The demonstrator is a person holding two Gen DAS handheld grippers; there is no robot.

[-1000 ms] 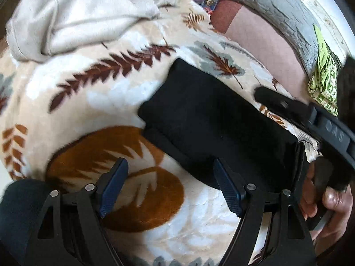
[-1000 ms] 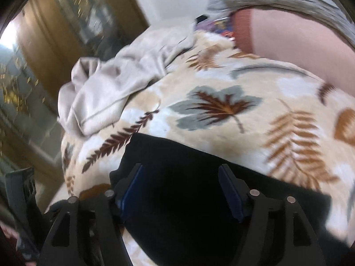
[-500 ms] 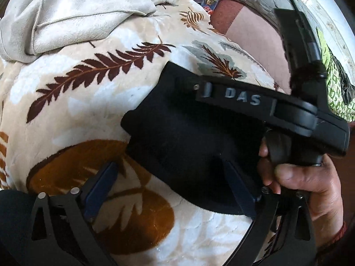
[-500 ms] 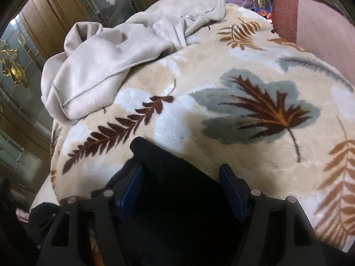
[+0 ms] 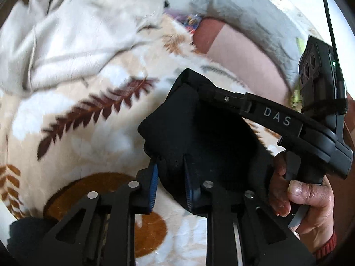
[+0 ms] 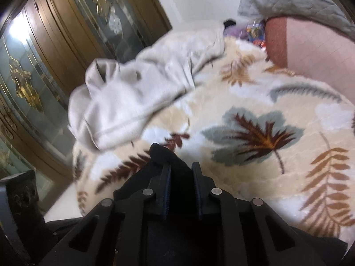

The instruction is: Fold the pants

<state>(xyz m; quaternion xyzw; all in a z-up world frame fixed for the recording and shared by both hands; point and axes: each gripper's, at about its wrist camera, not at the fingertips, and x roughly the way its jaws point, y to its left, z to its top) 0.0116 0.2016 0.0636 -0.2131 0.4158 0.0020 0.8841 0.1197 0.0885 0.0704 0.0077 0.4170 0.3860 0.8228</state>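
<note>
I am pinching the black pants [image 5: 199, 137] with both claws. My left gripper [image 5: 170, 184] has just been closing, and its blue pads [image 5: 153, 184] are now pressing a thick fold of the black cloth between them, at about 6 o'clock in the left wrist view. My right gripper [image 6: 180, 184] has just been closing too; it is clamping another bunch of the same cloth, which is poking up past its fingertips toward 12 o'clock in the right wrist view.

The pants are bunching into a dark heap on the leaf-patterned blanket [image 5: 93, 133], sitting near the middle of the left wrist view and lifting slightly where I am holding them. In that view my right gripper's body, marked DAS, is reaching in from 3 o'clock, its far tip buried in the top of the heap, and my right hand [image 5: 306, 201] is wrapping its handle at 4 o'clock.

A crumpled beige garment [image 5: 73, 42] is lying on the blanket at 10 o'clock, well apart from the pants. A pink cushion [image 5: 241, 59] and a grey quilted pillow [image 5: 246, 15] are resting at 1 o'clock. In the right wrist view a wooden cabinet with glass doors [image 6: 55, 51] is standing at 10 o'clock.
</note>
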